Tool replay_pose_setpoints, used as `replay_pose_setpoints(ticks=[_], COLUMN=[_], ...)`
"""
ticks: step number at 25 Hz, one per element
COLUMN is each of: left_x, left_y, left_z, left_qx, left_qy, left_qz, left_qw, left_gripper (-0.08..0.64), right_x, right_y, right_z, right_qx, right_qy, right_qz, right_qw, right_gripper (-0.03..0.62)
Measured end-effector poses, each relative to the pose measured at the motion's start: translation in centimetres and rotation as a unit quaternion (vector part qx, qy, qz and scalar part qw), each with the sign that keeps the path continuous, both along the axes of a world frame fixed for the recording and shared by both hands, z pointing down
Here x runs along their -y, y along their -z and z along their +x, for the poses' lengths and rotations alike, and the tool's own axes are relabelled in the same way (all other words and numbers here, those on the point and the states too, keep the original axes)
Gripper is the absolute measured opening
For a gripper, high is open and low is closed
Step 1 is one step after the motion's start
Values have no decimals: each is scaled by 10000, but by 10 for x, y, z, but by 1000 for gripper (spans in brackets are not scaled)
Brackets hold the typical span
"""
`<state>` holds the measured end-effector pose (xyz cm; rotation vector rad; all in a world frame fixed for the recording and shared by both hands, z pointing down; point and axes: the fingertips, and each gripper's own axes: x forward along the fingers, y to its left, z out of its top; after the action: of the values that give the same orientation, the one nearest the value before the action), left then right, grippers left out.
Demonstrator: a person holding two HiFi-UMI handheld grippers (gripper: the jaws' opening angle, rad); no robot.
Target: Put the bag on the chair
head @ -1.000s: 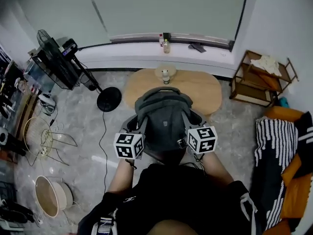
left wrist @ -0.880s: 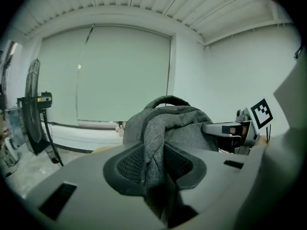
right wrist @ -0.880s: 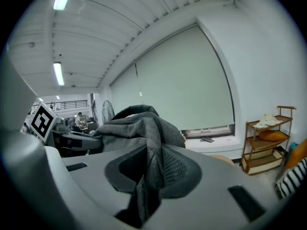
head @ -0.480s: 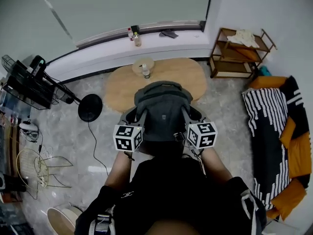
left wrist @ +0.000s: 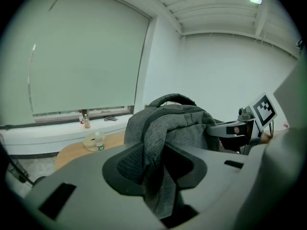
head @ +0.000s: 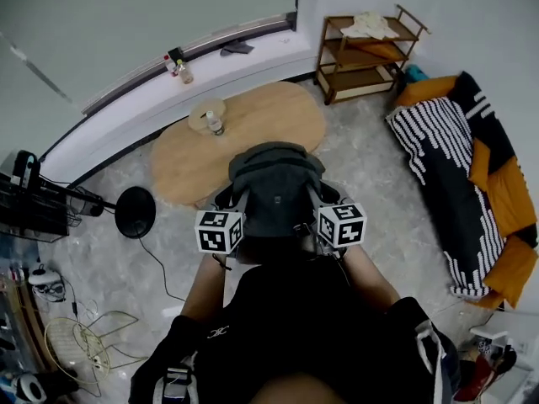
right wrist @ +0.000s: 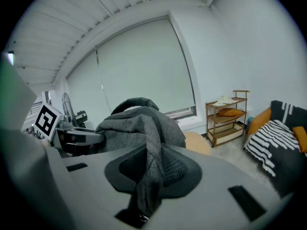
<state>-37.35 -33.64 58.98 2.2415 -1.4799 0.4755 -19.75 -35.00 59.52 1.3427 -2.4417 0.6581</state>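
A grey backpack (head: pixel 274 196) hangs in front of the person, held up between both grippers over the near edge of the wooden table. My left gripper (head: pixel 238 210) pinches a grey strap (left wrist: pixel 153 166) on the bag's left side; its jaws are easing open a little, with the strap still between the pads. My right gripper (head: pixel 313 213) is shut on the other strap (right wrist: pixel 148 176). The bag's body (left wrist: pixel 184 123) (right wrist: pixel 136 123) bulges beyond each pair of jaws, its top handle up. Dark shapes show under the bag's sides; I cannot tell whether they are a chair.
An oval wooden table (head: pixel 269 116) stands behind the bag, with a bottle (head: pixel 215 124) and a bowl (head: pixel 205 112) on it. A wooden shelf (head: pixel 366 53) is at the back right, a sofa with a striped blanket (head: pixel 446 167) at right, a fan base (head: pixel 135 211) at left.
The head view has swung to the right: table, ledge and shelf slid left and the sofa came further in. Bag and both grippers keep their place before the person.
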Motion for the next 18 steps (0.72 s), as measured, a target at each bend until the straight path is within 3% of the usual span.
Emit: replay_pose_setpoints(ticks=[7,12,18], left_x=[8,15,9], left_y=[-48,-84,-155], left_z=[10,5,12], left_qx=[92,172,337], left_qy=[-404,-532,-775], left_qz=[-390,-765,-1290], left_qw=[9984,9955,9880], left_gripper=[130,132,135], right_x=[-9,-3,-16], right_y=[-48,-86,-159], right_z=[12,6,13], right_qx=[-212,-491,-805], right_qy=[-364,-319,-347], right_qz=[-529,-963,-1962], right_qw=[9977,9936,9766], right_gripper=[87,87,92])
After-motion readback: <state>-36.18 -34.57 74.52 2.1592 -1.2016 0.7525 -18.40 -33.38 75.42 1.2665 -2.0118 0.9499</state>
